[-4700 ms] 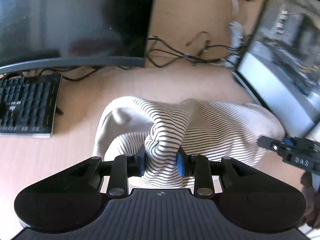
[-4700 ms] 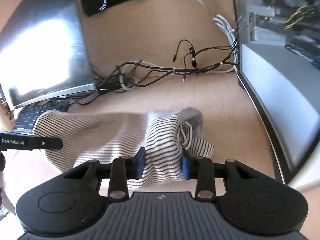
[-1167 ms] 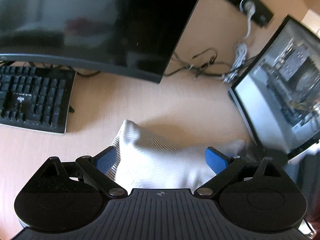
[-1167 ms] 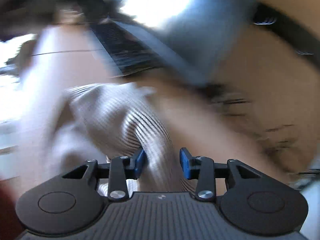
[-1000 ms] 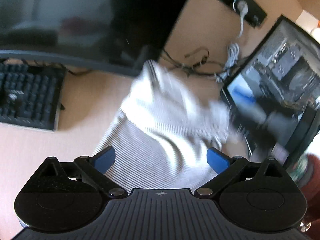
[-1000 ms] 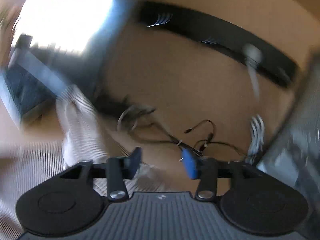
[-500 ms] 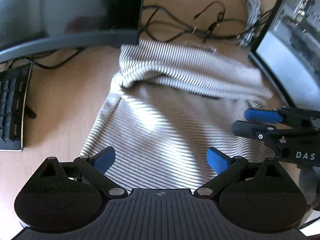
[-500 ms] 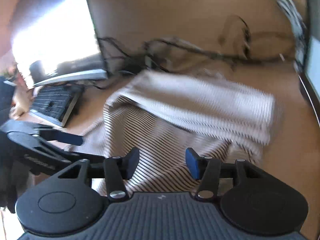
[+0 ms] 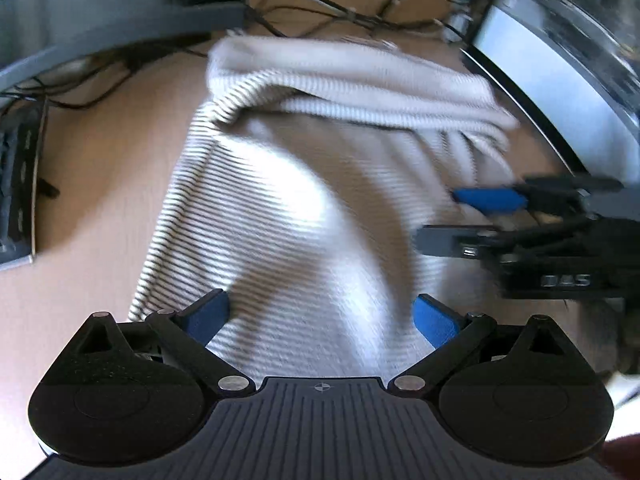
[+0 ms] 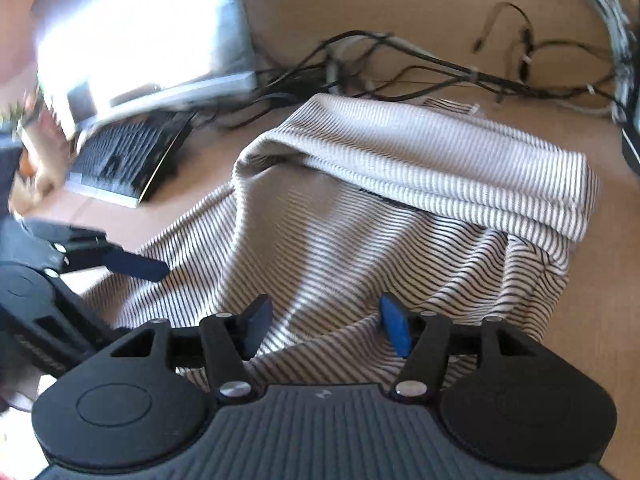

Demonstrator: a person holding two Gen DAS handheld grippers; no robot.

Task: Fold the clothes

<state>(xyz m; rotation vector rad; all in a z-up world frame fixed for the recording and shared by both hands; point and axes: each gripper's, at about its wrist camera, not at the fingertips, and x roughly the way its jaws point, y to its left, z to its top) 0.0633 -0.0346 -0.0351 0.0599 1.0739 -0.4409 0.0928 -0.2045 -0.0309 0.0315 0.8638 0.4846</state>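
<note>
A cream garment with thin dark stripes (image 9: 304,208) (image 10: 360,240) lies spread on the wooden desk, its far part folded over into a thick roll (image 10: 440,160) near the cables. My left gripper (image 9: 320,314) hangs open above the near edge of the cloth, holding nothing. My right gripper (image 10: 322,326) is open too, over the garment's near right part, with nothing between its fingers. Each gripper shows in the other's view: the right one (image 9: 472,216) at the cloth's right side, the left one (image 10: 132,266) at its left side.
A keyboard (image 10: 124,164) lies at the left. A curved monitor (image 9: 100,8) stands behind the garment, a second screen (image 9: 568,52) at the right. Tangled cables (image 10: 440,68) run along the back of the desk (image 9: 100,152).
Both grippers have let go of the garment and opened. The cloth was flung forward and now lies spread with its far part folded over. Both grippers have dropped closer to it.
</note>
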